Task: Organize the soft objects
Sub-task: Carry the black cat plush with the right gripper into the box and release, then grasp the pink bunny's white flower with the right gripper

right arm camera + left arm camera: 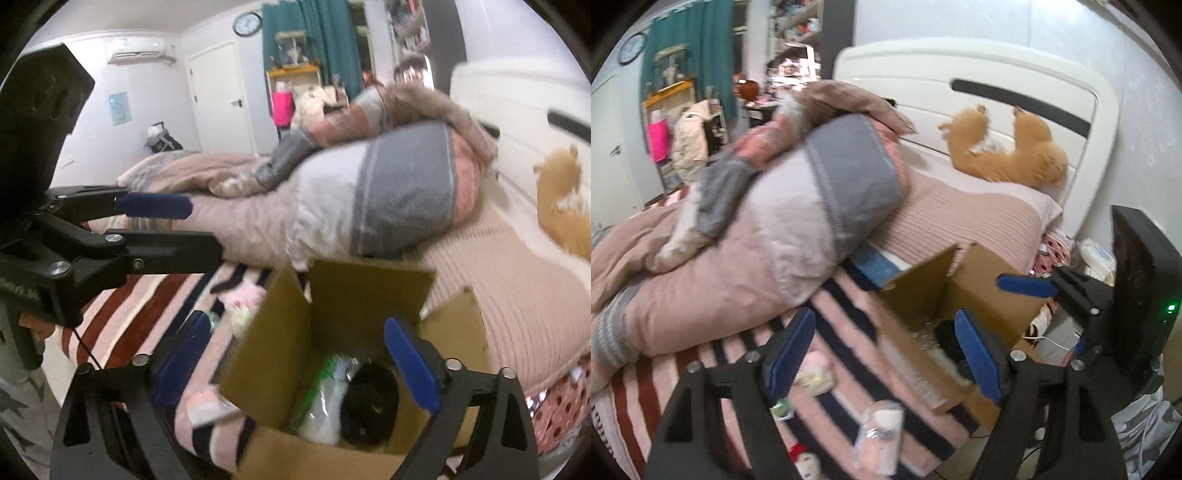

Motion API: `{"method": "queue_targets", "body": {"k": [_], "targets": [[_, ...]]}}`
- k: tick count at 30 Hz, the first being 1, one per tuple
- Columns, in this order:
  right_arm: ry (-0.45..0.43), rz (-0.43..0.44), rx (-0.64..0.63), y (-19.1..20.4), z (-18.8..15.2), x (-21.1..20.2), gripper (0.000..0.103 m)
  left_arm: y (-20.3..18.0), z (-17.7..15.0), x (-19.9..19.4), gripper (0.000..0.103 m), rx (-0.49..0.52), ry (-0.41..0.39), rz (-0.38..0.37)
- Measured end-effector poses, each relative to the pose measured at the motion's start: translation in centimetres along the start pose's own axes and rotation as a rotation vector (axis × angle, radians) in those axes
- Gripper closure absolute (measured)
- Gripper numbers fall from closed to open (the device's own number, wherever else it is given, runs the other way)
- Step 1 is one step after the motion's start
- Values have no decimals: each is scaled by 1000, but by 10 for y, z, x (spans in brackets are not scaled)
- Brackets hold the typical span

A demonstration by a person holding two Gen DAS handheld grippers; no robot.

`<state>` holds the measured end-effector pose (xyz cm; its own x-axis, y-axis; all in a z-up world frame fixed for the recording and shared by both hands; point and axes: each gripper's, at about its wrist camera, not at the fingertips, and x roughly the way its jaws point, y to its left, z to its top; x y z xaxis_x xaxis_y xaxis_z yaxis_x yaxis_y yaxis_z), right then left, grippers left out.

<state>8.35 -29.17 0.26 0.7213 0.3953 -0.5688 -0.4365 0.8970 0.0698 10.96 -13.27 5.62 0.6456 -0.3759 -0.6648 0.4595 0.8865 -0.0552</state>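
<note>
Two grippers, both spread wide, nothing between the pads. Left gripper (886, 350) hangs over the striped blanket (849, 306) at the bed's near edge; right gripper (299, 365) sits above the open cardboard box (332, 302). Box stands at the bedside, mouth up, flaps raised. Right view alone shows its contents: a black soft item (369, 406) beside a white-and-green bundle (325, 398). Left view alone shows a pale rolled item (882, 435) on the blanket, long axis running toward the camera, blurred. Orange plush toy (1008, 147) leans on the headboard (923, 74), well apart. Folded duvet (757, 229) crowds the blanket's far side.
</note>
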Motion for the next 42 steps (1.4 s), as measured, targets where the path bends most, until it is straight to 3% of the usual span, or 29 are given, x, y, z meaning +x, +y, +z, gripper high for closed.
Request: {"method": "queue_targets", "body": {"k": [2,6,13,17,26,32,34,37,42], "targets": [[-20,-2,-42,23,6,-1,7,18,-10,-14,27,-18,-17,25],[-13,84,-82,66,17,11,7,62,-38,-44,27,-65,-43,84],[127,202,-117,132,13,79,7,134,-93,-68,21,-162,-48,173],[218,160,-107,144,-1,130,8,166,-119,-57,21,-214,-25,188],[391,-51,22,98,-45,226,26,204,-140,14,21,-273,54,135],[428,-50,100,69,-58,258,43,205,-133,83,21,-274,122,71],[427,-40,113,64,-60,264,59,203,-128,110,21,-266,150,62],[412,-20,123,61,-63,265,72,200,-122,140,21,-259,173,38],[390,-1,112,63,-66,260,78,205,-119,181,22,-295,208,-2]]}}
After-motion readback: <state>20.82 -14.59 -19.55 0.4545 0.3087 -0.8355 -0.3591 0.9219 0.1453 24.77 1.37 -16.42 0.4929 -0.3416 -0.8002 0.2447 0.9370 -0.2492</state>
